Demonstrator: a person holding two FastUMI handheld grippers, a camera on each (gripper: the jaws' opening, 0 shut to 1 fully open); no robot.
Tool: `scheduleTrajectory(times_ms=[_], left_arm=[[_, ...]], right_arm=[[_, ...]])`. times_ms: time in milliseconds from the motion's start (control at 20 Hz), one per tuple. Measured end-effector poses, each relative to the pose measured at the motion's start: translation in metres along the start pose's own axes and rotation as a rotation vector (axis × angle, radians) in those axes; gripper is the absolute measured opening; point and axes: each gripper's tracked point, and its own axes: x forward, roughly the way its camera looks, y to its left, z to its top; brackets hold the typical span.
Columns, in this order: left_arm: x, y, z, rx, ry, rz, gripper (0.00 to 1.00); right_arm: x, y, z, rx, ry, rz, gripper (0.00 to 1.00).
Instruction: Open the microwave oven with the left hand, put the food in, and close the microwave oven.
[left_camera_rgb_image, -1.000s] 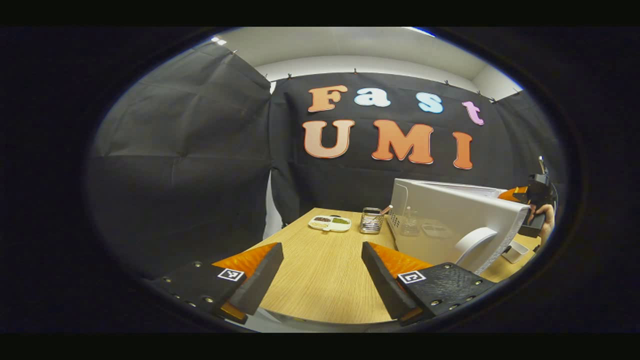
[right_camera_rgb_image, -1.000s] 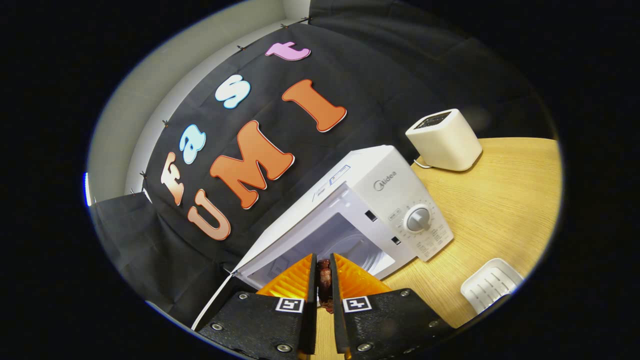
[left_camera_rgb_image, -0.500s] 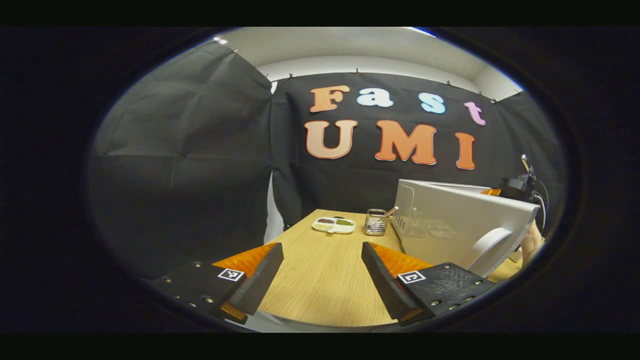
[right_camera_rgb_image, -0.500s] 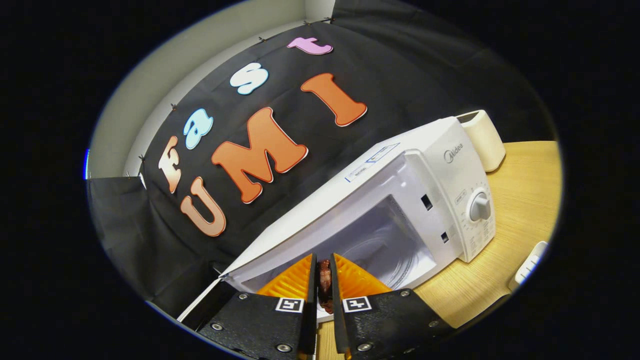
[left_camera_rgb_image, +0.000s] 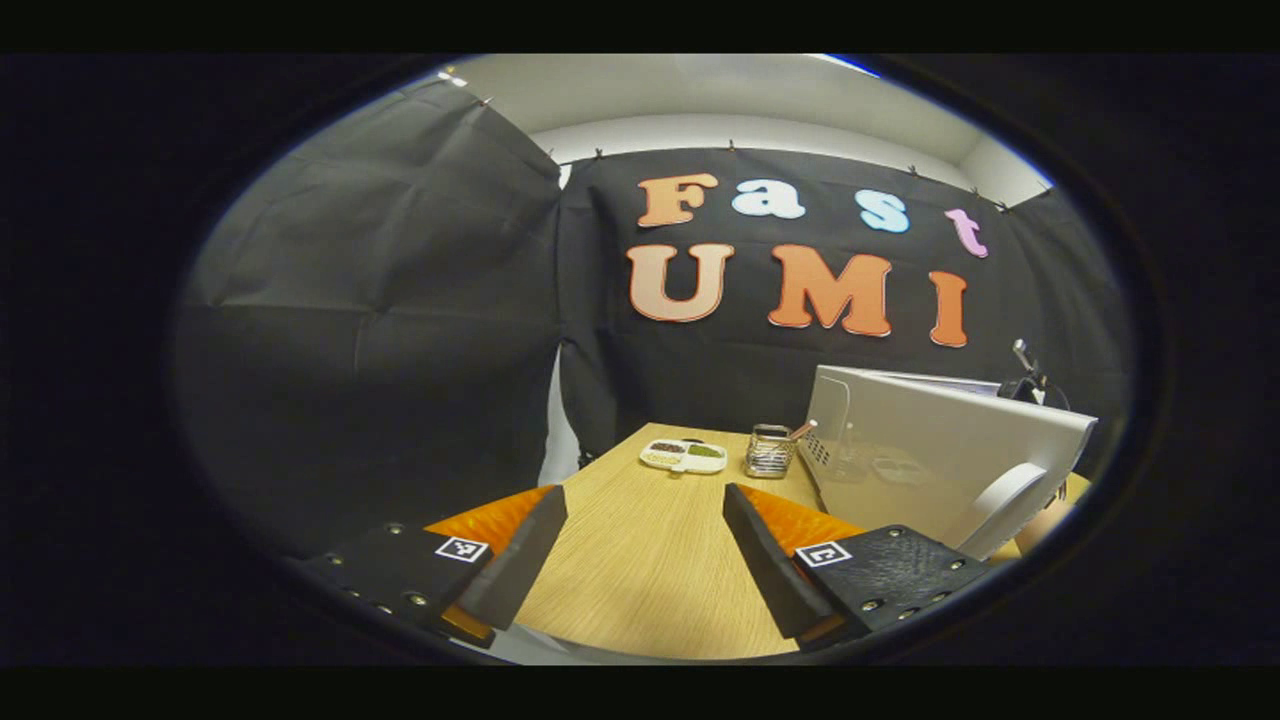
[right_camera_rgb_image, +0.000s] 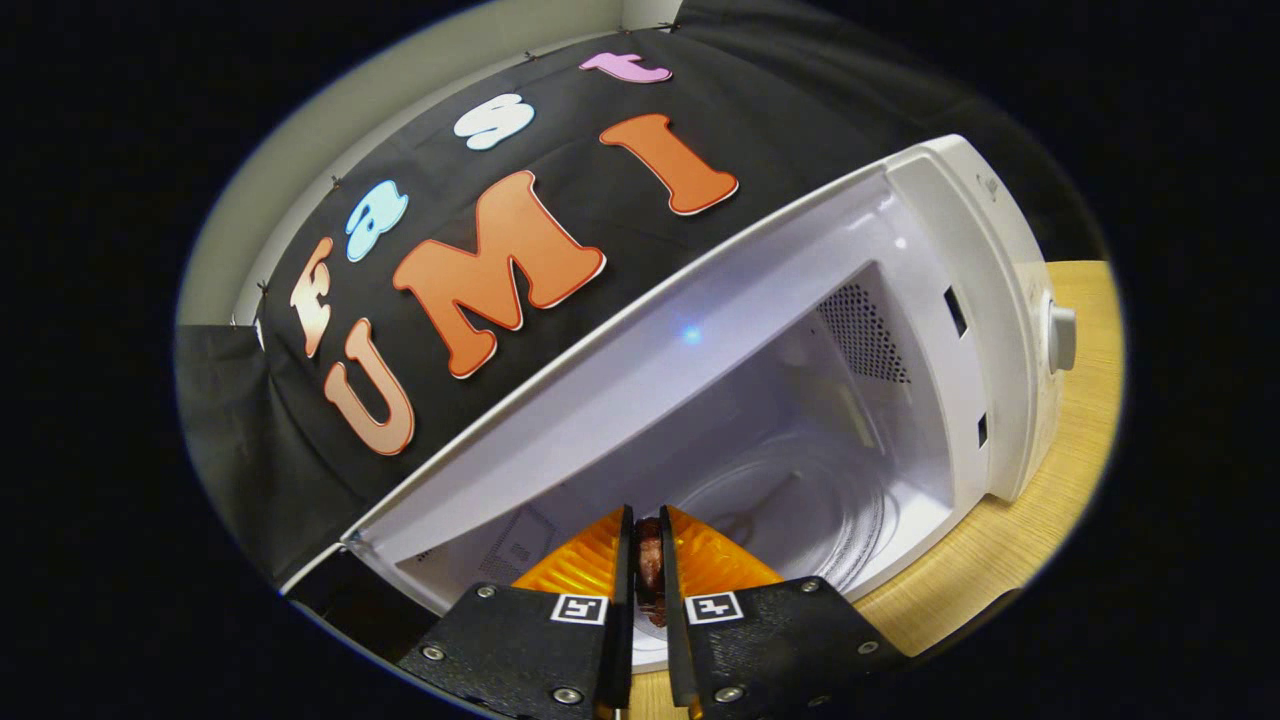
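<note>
The white microwave (right_camera_rgb_image: 930, 230) stands open, its pale cavity and round glass turntable (right_camera_rgb_image: 790, 510) close ahead in the right gripper view. My right gripper (right_camera_rgb_image: 646, 545) is shut on a dark reddish-brown piece of food (right_camera_rgb_image: 649, 565), at the mouth of the cavity. In the left gripper view the microwave's open door (left_camera_rgb_image: 930, 460) swings out to the right, with its curved white handle (left_camera_rgb_image: 1005, 495) near my right finger. My left gripper (left_camera_rgb_image: 645, 520) hangs open over the wooden table (left_camera_rgb_image: 640, 570), holding nothing. A part of the other gripper (left_camera_rgb_image: 1025, 380) pokes above the door.
At the table's far end lie a white divided dish (left_camera_rgb_image: 684, 455) with bits of food and a wire holder (left_camera_rgb_image: 770, 452) with a utensil. The microwave's control dial (right_camera_rgb_image: 1062, 338) sits at the right. Wooden table (right_camera_rgb_image: 1010, 540) shows below the microwave.
My right gripper has carried the food forward from in front of the microwave up to its open cavity. The left gripper has drifted slightly left, still open.
</note>
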Motion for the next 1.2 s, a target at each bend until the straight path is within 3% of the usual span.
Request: scheduleTrajectory(times_ms=[250, 300, 350, 450, 550, 700, 950, 1200], left_arm=[[0.004, -0.003, -0.002, -0.011, 0.004, -0.007, 0.95], [0.004, -0.003, -0.004, -0.013, 0.009, -0.011, 0.95], [0.005, -0.004, -0.006, -0.016, 0.015, -0.015, 0.95], [0.004, -0.007, -0.008, -0.020, 0.020, -0.020, 0.95], [0.004, -0.009, -0.008, -0.024, 0.021, -0.028, 0.95], [0.005, -0.014, -0.014, -0.022, 0.035, -0.036, 0.95], [0.007, -0.020, -0.020, 0.009, 0.053, -0.033, 0.96], [0.005, -0.035, -0.016, -0.035, 0.023, -0.063, 0.95]], right_arm=[[0.009, -0.024, 0.008, -0.190, -0.038, -0.093, 0.22], [0.008, -0.031, 0.010, -0.225, -0.035, -0.110, 0.29], [0.006, -0.034, 0.012, -0.248, -0.034, -0.110, 0.48], [0.002, -0.040, 0.019, -0.283, -0.035, -0.116, 0.57], [-0.004, -0.044, 0.024, -0.316, -0.024, -0.116, 0.77], [-0.025, -0.049, 0.027, -0.373, 0.008, -0.103, 0.93], [-0.064, -0.049, 0.036, -0.482, 0.051, -0.020, 0.95], [-0.111, -0.060, 0.072, -0.578, 0.034, 0.011, 0.95]])
